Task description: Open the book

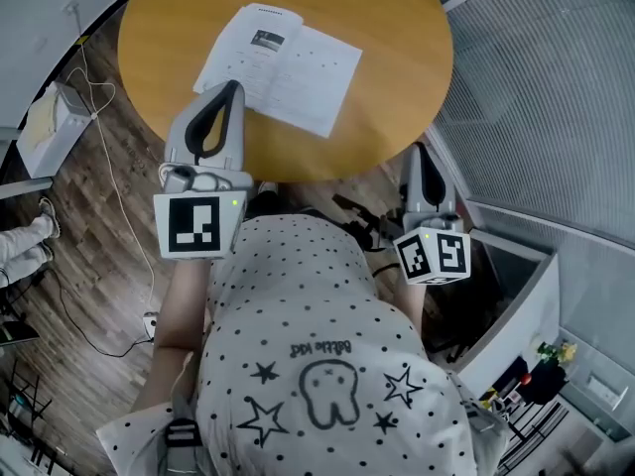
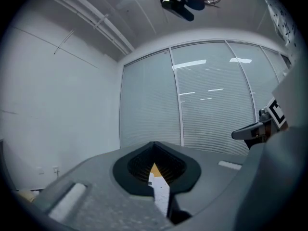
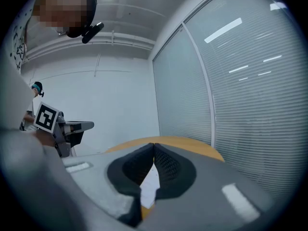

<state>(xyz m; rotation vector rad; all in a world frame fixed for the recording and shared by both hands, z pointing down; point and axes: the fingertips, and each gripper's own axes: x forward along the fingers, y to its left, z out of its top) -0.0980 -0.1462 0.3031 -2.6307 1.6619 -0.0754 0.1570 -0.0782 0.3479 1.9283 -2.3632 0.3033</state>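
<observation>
The book point(image 1: 280, 65) lies open and flat on the round wooden table point(image 1: 397, 28), white pages up, toward the table's left half. My left gripper point(image 1: 232, 87) is held over the near left edge, its tips close to the book's near left corner, jaws shut with nothing in them. In the left gripper view the gripper point(image 2: 154, 145) points level and a strip of the book point(image 2: 161, 189) shows through the gap below the closed tips. My right gripper point(image 1: 421, 150) hangs off the table's near right edge, shut and empty; the right gripper view has the gripper point(image 3: 154, 146) aimed over the table point(image 3: 192, 146).
A glass wall with blinds point(image 1: 536, 97) runs along the right. On the wooden floor at the left stand a white box point(image 1: 50, 127) and trailing cables point(image 1: 109, 196), with another person's feet point(image 1: 25, 241) beside them. A grey cabinet point(image 1: 516, 296) stands at the lower right.
</observation>
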